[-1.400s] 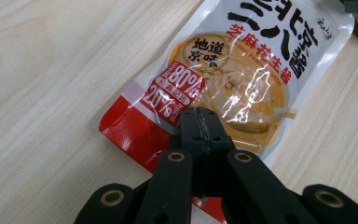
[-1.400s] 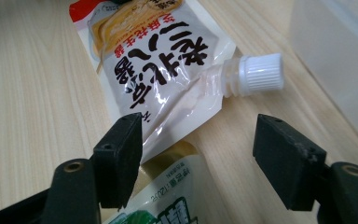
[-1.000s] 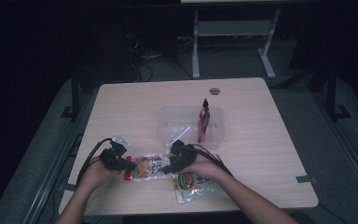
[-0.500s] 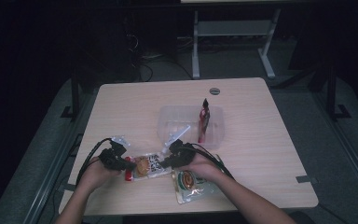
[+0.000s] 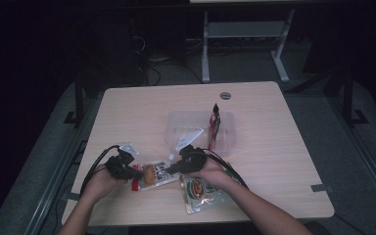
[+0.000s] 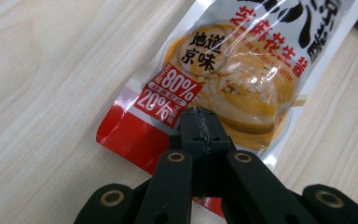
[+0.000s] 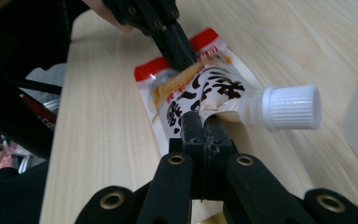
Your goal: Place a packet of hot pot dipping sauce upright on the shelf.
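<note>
Item: sauce pouch (image 5: 154, 175), a flat spouted sachet with a red bottom band, a printed picture of tan paste and a white screw cap (image 7: 292, 107). It is lying on the bench (image 5: 137, 112) in the lower left of the high view, between the two hands.

Left gripper (image 5: 133, 172): jaws are pressing together on the pouch's red bottom edge, seen low and central in the left gripper view (image 6: 200, 128); the pouch is fanning out above them toward the upper right of that frame.

Right gripper (image 5: 174, 168): jaws have just been closing and are now pinching the pouch's top edge just beside the spout, at the centre of the right gripper view (image 7: 204, 133). The left gripper is showing at the top of that view, clamping the far red end.

Also on the bench: a clear plastic tray (image 5: 227, 134) sitting at the centre of the high view, with a red upright packet (image 5: 214, 125) standing in it; a green-rimmed packet (image 5: 200, 191) lying under the right forearm, lower centre; a small clear wrapper (image 5: 128, 148) lying just above the left hand.
</note>
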{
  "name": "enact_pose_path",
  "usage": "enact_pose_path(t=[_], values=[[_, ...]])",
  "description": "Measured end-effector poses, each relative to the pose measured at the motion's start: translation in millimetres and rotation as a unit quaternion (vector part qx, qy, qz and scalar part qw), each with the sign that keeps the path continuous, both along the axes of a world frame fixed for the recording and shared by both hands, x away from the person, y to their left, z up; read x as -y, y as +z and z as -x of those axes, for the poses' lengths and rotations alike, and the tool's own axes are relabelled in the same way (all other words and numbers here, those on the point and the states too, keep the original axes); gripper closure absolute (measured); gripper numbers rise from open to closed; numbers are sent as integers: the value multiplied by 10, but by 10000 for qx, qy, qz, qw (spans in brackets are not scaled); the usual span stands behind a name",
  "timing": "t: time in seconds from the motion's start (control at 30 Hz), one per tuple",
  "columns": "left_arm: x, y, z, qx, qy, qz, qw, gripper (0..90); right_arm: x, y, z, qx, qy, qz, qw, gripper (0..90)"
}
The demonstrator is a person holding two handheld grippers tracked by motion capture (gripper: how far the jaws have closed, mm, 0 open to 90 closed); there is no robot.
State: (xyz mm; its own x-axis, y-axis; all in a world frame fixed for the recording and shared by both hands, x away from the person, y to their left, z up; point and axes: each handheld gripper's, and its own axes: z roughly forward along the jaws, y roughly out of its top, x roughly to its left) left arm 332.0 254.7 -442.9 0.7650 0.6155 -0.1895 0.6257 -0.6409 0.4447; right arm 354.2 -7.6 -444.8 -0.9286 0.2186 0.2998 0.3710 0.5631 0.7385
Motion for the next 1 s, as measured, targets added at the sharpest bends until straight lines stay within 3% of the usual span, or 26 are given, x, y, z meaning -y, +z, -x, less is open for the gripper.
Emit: enact_pose_path(t=[0.33,0.57,0.7,1.0], values=[[136,41,49,99,-268,81,9996,899,90,175,12,45,96,-411,9991,900],[271,87,100,224,-490,257,9982,899,183,330,15,17,171,-774,9969,900],[341,122,130,375,-602,403,9967,899,235,400,19,3,219,-970,9950,900],[532,219,221,735,-884,774,9903,899,288,537,53,-94,346,-1389,9897,900]])
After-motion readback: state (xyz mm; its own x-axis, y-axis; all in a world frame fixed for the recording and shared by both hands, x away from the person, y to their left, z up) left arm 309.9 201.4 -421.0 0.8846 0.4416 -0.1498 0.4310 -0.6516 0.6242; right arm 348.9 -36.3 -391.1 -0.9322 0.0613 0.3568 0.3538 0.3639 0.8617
